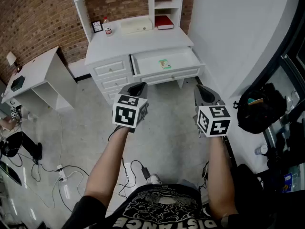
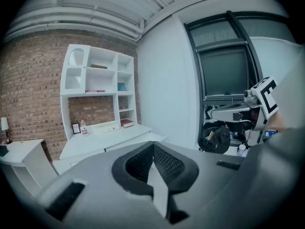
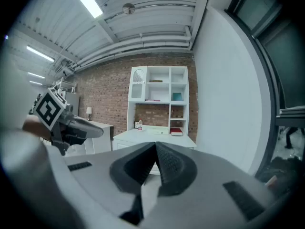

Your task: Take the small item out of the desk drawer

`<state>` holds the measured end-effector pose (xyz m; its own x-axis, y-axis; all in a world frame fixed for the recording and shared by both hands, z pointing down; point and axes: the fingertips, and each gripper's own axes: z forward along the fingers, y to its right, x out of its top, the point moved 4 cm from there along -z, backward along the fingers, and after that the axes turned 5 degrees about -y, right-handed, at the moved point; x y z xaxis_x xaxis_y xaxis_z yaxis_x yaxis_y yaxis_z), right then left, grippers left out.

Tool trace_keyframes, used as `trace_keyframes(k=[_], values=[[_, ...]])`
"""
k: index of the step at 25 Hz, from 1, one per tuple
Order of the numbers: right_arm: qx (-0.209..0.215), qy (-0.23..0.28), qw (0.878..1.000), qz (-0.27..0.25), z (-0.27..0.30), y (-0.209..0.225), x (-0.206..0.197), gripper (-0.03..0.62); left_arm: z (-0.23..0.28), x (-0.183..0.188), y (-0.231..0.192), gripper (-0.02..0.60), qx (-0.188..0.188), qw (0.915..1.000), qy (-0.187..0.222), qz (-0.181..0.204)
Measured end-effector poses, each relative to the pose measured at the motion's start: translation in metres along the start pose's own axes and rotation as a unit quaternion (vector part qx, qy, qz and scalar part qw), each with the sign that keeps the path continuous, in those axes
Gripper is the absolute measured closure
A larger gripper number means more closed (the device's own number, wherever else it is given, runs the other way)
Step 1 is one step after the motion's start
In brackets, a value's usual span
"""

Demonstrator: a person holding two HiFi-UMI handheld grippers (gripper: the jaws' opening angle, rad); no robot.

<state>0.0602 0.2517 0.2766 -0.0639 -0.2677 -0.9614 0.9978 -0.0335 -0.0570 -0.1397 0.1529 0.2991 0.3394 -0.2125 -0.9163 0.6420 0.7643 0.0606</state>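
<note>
Green item [image 1: 165,64] in drawer [image 1: 145,64], beyond right claw [image 1: 199,87]

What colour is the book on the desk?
Red. The book shows best in the head view.

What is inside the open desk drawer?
One small green and white item lies near the middle of the drawer. The rest of its visible floor looks bare. The desk top covers the drawer's back part, so anything there cannot be seen.
</note>
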Motion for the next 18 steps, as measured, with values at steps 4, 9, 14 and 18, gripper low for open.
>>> trace_keyframes(k=[4, 9, 14, 18], values=[[-0.005, -0.001, 1.000, 0.005, 0.009, 0.002, -0.001, 0.589, 0.006, 0.003, -0.006, 0.578, -0.004, 1.0000, 0.002, 0.005], [0.002, -0.006, 1.000, 0.002, 0.020, -0.002, -0.002, 0.565, 0.013, 0.004, -0.012, 0.578, -0.009, 1.0000, 0.004, 0.003], [0.011, -0.011, 1.000, 0.000, 0.035, 0.002, -0.001, 0.539, 0.026, 0.007, -0.018, 0.578, -0.006, 1.0000, 0.003, 0.000], [0.021, -0.015, 1.000, -0.005, 0.053, 0.012, -0.003, 0.515, 0.047, 0.013, -0.025, 0.578, 0.002, 1.0000, 0.004, -0.008]])
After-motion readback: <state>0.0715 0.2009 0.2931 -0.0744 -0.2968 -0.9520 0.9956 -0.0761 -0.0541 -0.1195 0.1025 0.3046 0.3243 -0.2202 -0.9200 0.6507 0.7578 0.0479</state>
